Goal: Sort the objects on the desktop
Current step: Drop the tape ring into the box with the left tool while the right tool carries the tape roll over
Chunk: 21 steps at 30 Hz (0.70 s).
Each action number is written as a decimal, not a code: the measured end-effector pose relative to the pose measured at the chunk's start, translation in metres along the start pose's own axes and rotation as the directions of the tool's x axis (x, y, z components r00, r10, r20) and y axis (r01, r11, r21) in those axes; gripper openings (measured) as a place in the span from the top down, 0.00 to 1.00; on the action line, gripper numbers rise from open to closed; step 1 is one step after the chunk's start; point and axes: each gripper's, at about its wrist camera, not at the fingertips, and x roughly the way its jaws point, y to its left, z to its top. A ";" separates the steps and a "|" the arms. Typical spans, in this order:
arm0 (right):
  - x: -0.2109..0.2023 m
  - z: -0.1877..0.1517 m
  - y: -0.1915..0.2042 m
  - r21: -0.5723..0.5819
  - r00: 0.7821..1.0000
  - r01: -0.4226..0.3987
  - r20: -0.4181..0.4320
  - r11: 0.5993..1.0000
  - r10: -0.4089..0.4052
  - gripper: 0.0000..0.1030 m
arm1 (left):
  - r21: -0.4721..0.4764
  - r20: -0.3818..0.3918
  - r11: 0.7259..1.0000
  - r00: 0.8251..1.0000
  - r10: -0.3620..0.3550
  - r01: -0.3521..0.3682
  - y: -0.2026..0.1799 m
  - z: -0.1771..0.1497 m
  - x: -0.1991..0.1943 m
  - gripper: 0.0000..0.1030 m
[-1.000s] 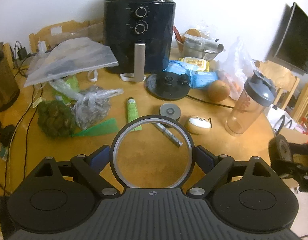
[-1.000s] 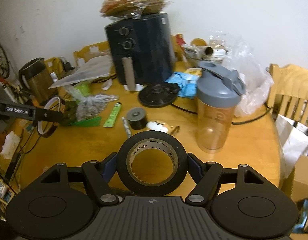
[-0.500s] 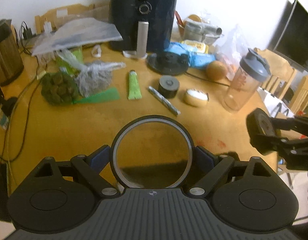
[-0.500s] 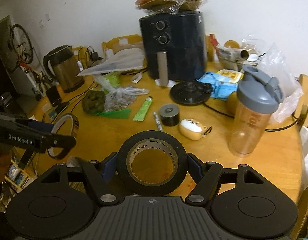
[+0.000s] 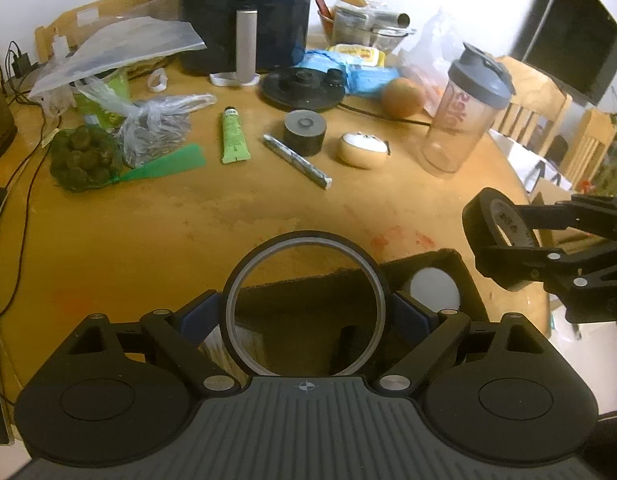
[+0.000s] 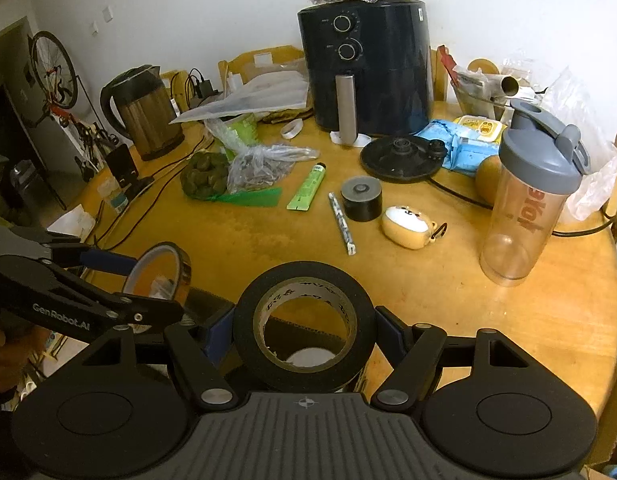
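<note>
Thin tape ring (image 5: 304, 306) sits clamped upright in the left gripper (image 5: 305, 312), above a dark box (image 5: 460, 276) at the table's (image 5: 148, 232) near edge. Black tape roll (image 6: 304, 320) is pinched in the right gripper (image 6: 304, 330) alongside, over the same box.

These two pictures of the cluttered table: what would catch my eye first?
Each gripper clamps a ring of tape right up front: the left gripper a thin tape ring, the right gripper a thick black tape roll. Both hang over a dark box at the table's near edge. Behind, a big black air fryer towers over the clutter.
</note>
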 end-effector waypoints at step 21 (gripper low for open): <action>0.006 -0.004 0.002 -0.003 0.999 -0.016 -0.032 1.000 0.016 0.27 | -0.067 -0.061 0.988 0.989 0.133 -0.137 0.010 -0.001 -0.003 0.00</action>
